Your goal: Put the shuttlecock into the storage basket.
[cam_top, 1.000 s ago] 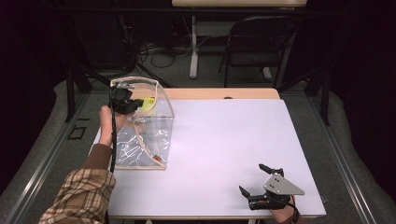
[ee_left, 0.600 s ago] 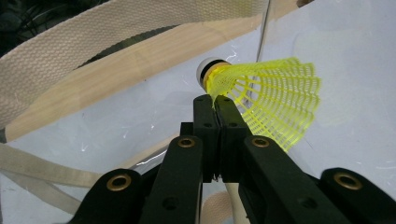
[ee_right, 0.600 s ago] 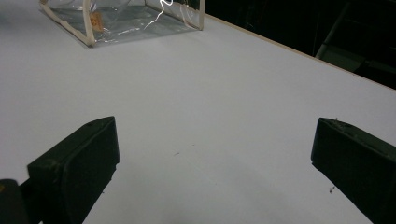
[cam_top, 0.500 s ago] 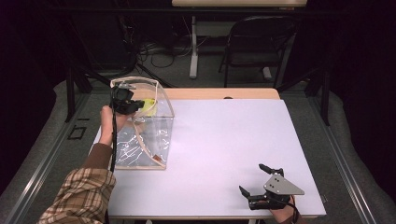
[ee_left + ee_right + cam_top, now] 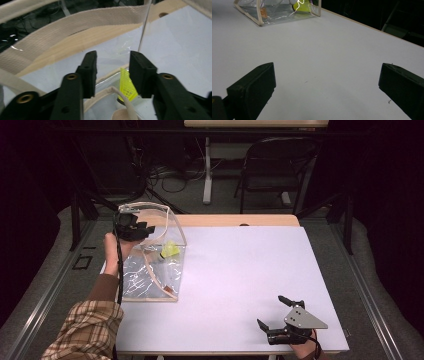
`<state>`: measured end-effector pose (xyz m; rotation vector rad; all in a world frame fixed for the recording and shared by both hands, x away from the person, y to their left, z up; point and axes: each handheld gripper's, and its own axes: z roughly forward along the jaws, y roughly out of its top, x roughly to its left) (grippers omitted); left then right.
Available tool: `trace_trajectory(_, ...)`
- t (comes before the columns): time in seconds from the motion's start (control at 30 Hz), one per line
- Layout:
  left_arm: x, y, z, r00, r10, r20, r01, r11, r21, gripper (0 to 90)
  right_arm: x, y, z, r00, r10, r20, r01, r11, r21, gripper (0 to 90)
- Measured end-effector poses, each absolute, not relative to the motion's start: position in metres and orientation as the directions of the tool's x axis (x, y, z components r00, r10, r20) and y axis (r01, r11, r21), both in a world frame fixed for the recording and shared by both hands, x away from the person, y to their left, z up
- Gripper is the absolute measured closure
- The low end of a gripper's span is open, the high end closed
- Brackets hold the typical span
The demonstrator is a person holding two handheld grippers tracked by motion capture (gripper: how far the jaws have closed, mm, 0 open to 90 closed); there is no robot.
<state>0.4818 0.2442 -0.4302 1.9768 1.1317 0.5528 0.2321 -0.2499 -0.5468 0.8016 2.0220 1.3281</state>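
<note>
Lying inside clear bag: yellow shuttlecock.

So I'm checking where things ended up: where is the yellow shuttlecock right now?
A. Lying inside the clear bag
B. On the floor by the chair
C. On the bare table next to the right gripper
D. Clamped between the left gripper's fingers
A: the high view shows the yellow shuttlecock lying inside the clear bag, and the left gripper hangs above it with its fingers apart and nothing between them.
</note>
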Motion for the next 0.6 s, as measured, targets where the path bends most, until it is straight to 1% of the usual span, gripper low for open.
trace_trajectory(0.03,0.480,0.247,-0.428,0.507,0.862,-0.012,0.521,-0.295,0.801,52.3,0.232,-0.250,-0.547,-0.648,0.748,-0.144,0.164,0.322,0.933,0.3)
trace_trajectory(0.07,0.478,0.247,-0.427,0.502,0.865,-0.015,0.521,-0.289,0.803,47.0,0.232,-0.250,-0.546,-0.646,0.749,-0.144,0.162,0.320,0.934,0.3)
trace_trajectory(0.37,0.464,0.254,-0.415,0.506,0.862,-0.021,0.499,-0.272,0.822,20.0,0.232,-0.249,-0.546,-0.645,0.749,-0.148,0.163,0.324,0.932,0.3)
trace_trajectory(0.43,0.461,0.254,-0.414,0.506,0.863,-0.012,0.490,-0.276,0.827,15.8,0.231,-0.249,-0.546,-0.646,0.749,-0.149,0.164,0.327,0.931,0.3)
trace_trajectory(0.6,0.450,0.253,-0.410,0.507,0.862,0.006,0.476,-0.286,0.831,9.0,0.231,-0.248,-0.546,-0.644,0.750,-0.151,0.164,0.328,0.930,0.3)
